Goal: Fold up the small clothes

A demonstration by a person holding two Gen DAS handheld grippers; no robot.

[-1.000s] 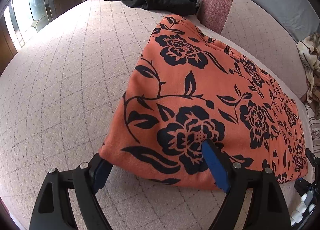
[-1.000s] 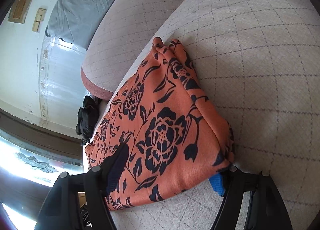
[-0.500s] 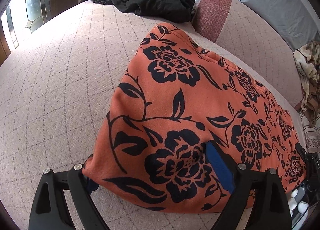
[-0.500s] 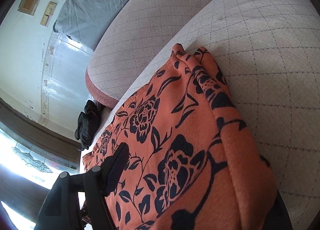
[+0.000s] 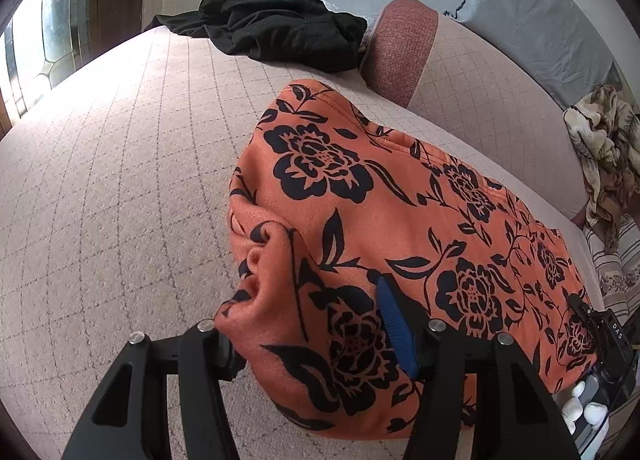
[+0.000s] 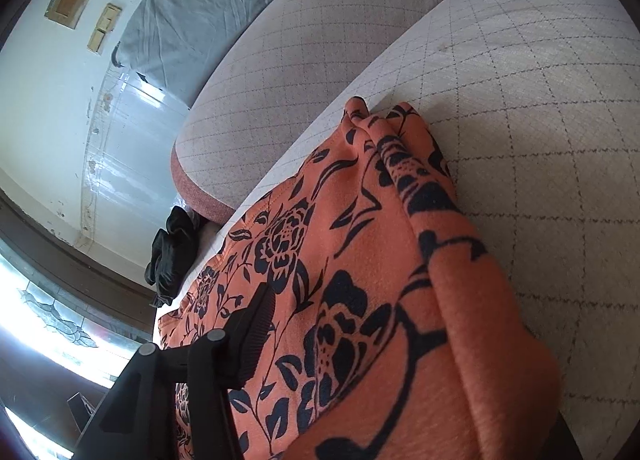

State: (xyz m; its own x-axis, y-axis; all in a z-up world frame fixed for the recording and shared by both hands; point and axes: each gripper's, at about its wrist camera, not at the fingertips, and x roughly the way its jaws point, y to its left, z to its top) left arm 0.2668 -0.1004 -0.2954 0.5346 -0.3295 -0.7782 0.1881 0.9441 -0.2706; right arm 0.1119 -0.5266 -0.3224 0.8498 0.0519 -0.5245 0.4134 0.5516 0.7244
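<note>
Sofa: quilted pink sofa (image 5: 120, 188) carries the garment (image 5: 400, 228) along its back edge; black cloth (image 5: 280, 32) lies at the far end.
Left claw: my left claw (image 5: 316, 336) pinches the near hem, now bunched and lifted.
Right claw: my right claw (image 6: 400, 376) grips the other near corner; one finger is hidden under cloth.
Change: a second ago the hem lay flat; both corners have since risen.
Meaning: I judge the fold-over has begun.
</note>
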